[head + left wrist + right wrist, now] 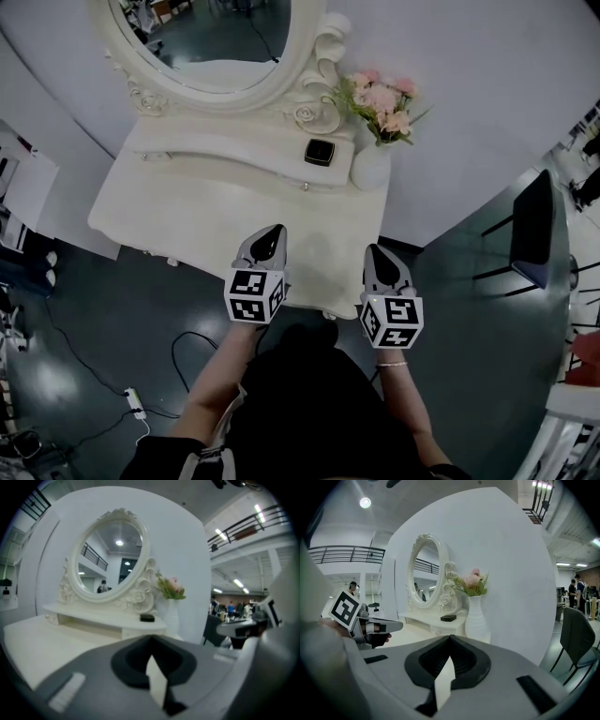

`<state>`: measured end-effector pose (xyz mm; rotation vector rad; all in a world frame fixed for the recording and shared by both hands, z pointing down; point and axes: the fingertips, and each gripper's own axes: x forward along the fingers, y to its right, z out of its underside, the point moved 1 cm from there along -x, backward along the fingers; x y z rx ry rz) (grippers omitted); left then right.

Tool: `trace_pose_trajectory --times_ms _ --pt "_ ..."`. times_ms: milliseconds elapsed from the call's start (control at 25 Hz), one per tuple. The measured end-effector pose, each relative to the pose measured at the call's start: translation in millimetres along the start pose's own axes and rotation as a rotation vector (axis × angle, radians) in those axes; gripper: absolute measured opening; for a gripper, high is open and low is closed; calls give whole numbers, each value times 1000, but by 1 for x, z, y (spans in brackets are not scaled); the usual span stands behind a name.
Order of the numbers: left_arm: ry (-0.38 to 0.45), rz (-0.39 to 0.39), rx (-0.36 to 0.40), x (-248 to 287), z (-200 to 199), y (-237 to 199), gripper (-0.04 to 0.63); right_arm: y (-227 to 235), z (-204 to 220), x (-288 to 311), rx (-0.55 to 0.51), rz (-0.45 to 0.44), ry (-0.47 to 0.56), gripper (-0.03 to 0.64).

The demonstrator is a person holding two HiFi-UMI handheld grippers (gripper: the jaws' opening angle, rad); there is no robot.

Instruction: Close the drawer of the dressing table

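The white dressing table [216,211] stands against the wall with an oval mirror [211,37] on top. A small drawer front with a knob [305,187] sits flush under its raised shelf; no drawer shows pulled out. My left gripper [273,230] hovers over the tabletop's front part, jaws shut and nothing between them [151,639]. My right gripper [374,249] hangs beside it over the table's front right corner, its jaws also together and empty [450,637]. In the right gripper view the left gripper [370,627] shows at the left.
A black box [320,151] lies on the shelf beside a white vase [369,167] of pink flowers [380,98]. A dark chair [530,230] stands to the right. A cable and power strip [136,403] lie on the floor at the left.
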<state>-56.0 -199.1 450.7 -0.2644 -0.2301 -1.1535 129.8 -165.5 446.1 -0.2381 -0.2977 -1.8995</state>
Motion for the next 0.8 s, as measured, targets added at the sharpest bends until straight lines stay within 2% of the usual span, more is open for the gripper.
trace_pose_trajectory --times_ms 800 --pt "-5 6 4 2 -1 -6 6 -10 -1 4 -11 -21 -5 3"
